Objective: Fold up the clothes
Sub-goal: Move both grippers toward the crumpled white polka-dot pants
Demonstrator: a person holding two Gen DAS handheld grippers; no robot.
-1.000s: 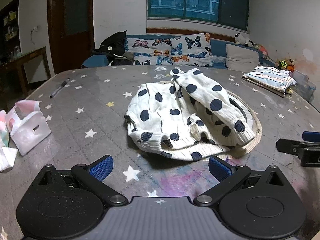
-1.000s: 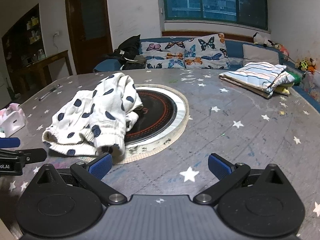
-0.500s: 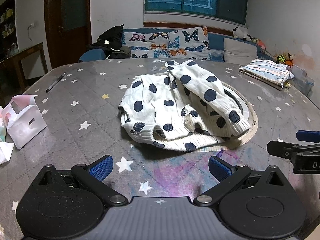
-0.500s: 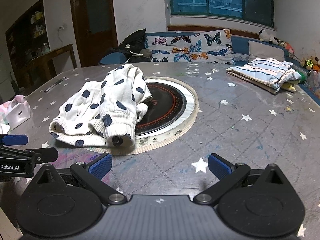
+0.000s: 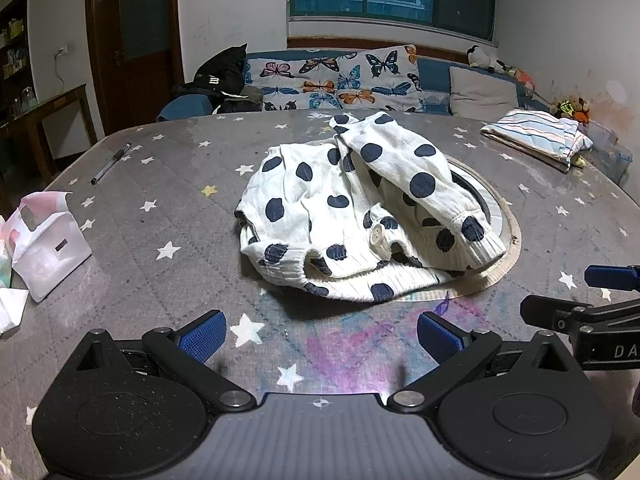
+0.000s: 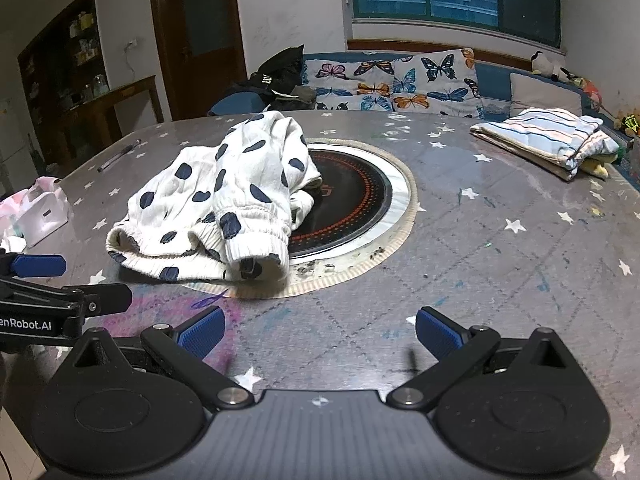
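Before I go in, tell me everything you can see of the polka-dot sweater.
The sweater is white knit with dark blue dots, ribbed hem and cuffs, and a pale button near the front edge. It lies crumpled and unfolded on the table, one sleeve draped across the top, its right side overlapping the round burner. Neither gripper touches it.

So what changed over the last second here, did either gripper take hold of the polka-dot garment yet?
No. Both grippers moved in toward the polka-dot garment, which looks larger and nearer in both views. The left gripper and right gripper remain open and empty, short of the cloth. The garment stays crumpled, partly over the round hotplate, and the folded striped cloth is unmoved.
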